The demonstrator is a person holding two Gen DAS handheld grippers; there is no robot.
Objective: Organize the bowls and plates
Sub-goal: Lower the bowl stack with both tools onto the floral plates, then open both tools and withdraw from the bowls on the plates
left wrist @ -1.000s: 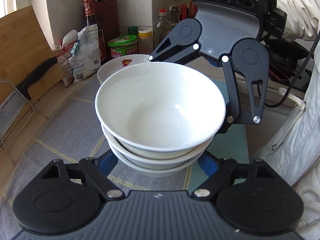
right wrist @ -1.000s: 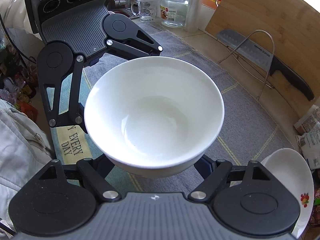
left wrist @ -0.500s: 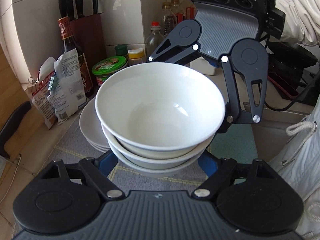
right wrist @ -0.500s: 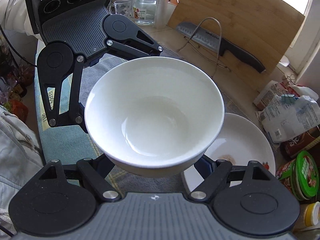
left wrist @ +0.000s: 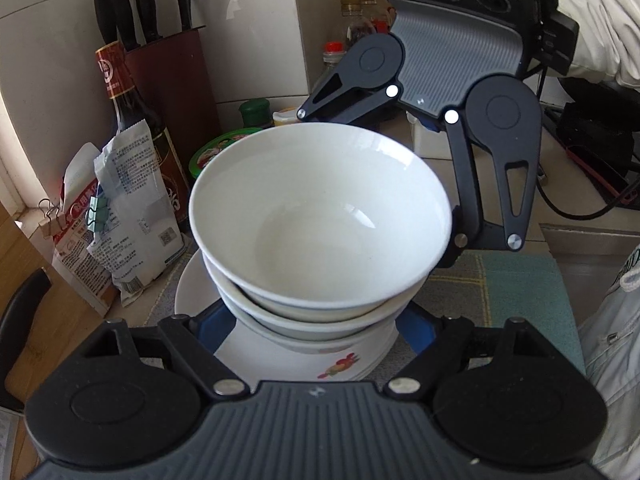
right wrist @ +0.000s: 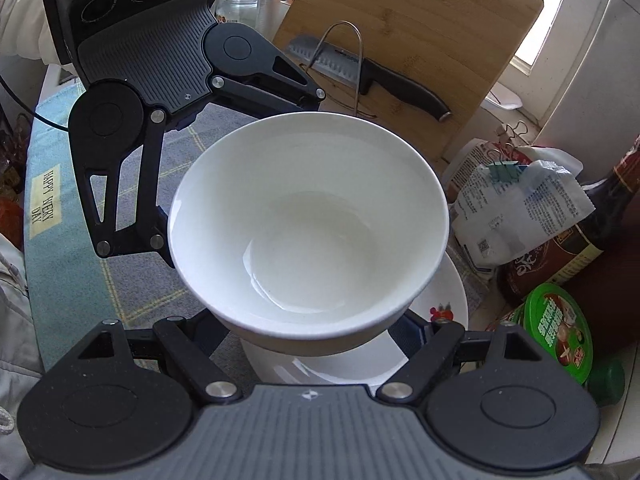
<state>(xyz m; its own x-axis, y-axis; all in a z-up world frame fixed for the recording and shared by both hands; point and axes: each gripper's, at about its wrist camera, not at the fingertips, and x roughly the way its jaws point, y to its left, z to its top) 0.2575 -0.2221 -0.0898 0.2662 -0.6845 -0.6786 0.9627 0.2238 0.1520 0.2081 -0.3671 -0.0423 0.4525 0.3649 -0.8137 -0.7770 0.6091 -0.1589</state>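
"HAPPY EVERY DAY" is printed on the teal mat (right wrist: 47, 200) left of the right gripper (right wrist: 316, 332); the print on the packets and the bottle label is too small to be read. The stack of white bowls (left wrist: 320, 232) is pinched from opposite sides by the left gripper (left wrist: 316, 328) and the right gripper, blue pads pressed to the lowest bowl. Three plain, glossy bowls are nested, held just above the flower-printed plate (left wrist: 304, 360).

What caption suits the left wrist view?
Both grippers' jaws carry a stack of white bowls above a flowered plate.
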